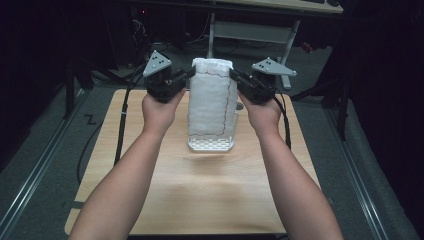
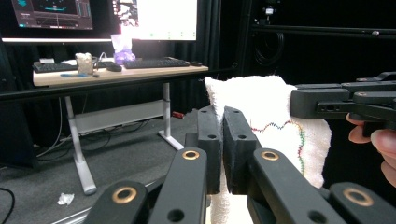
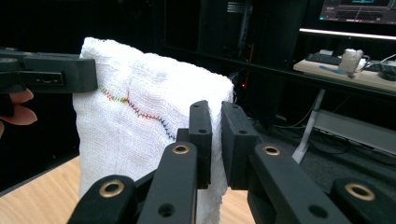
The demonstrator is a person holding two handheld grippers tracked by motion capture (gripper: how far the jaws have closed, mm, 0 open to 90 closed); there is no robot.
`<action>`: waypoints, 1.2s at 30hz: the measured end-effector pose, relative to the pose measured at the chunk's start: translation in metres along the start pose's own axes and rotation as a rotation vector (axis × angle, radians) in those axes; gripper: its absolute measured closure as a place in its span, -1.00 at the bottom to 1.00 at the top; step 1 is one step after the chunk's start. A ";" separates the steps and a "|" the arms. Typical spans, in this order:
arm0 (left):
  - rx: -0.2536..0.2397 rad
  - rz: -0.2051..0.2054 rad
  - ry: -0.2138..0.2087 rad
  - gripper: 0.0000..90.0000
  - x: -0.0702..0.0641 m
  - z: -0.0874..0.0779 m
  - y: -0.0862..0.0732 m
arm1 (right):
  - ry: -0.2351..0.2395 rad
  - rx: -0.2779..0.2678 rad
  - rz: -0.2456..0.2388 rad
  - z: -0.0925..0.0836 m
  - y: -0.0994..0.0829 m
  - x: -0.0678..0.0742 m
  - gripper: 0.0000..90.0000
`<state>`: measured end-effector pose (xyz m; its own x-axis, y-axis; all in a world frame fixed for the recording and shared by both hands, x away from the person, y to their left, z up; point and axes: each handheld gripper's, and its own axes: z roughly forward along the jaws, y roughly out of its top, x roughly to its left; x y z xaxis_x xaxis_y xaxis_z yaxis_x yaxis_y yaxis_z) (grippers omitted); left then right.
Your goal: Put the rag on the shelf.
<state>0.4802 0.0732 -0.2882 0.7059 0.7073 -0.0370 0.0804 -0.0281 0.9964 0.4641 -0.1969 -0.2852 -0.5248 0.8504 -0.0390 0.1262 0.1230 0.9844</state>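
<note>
Hanging between both tools, the white towel (image 1: 212,100) runs long axis downward. Left tool (image 1: 187,76) and right tool (image 1: 234,76) each clench a top corner, equally near, above the basket (image 1: 212,144)

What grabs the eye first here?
A white cloth with multicoloured zigzag stitching, held up like a hanging sheet over the middle of the wooden table. The left claw and right claw each pinch an upper corner of it. Just below its lower edge a clear perforated basket stands on the table.
</note>
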 end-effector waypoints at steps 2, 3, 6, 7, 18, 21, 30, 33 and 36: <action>0.000 -0.012 0.001 0.93 0.002 0.005 0.001 | -0.004 -0.002 0.001 0.001 0.000 -0.001 0.86; 0.004 -0.016 0.008 0.92 0.003 0.007 0.001 | -0.006 -0.003 0.005 0.002 0.001 -0.003 0.86; 0.022 -0.028 0.023 0.92 0.008 0.019 -0.002 | -0.016 0.017 0.006 0.010 0.001 -0.009 0.86; 0.022 -0.028 0.023 0.92 0.008 0.019 -0.002 | -0.017 0.022 0.007 0.012 0.001 -0.011 0.86; 0.075 -0.027 0.053 0.92 0.025 0.044 -0.020 | -0.017 0.061 0.003 0.034 -0.012 -0.025 0.86; 0.091 -0.022 0.066 0.92 0.029 0.047 -0.023 | -0.016 0.072 0.008 0.041 -0.014 -0.027 0.86; 0.180 -0.037 0.090 0.91 0.042 0.063 -0.043 | -0.016 0.150 0.012 0.068 -0.032 -0.034 0.85; 0.203 -0.037 0.096 0.91 0.042 0.067 -0.049 | -0.014 0.178 0.011 0.073 -0.036 -0.037 0.85; 0.238 -0.057 0.100 0.91 0.045 0.071 -0.061 | -0.001 0.215 0.019 0.079 -0.042 -0.040 0.85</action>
<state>0.5573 0.0566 -0.3557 0.6234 0.7785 -0.0727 0.2897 -0.1436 0.9463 0.5466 -0.1960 -0.3386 -0.5200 0.8539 -0.0212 0.3129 0.2136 0.9254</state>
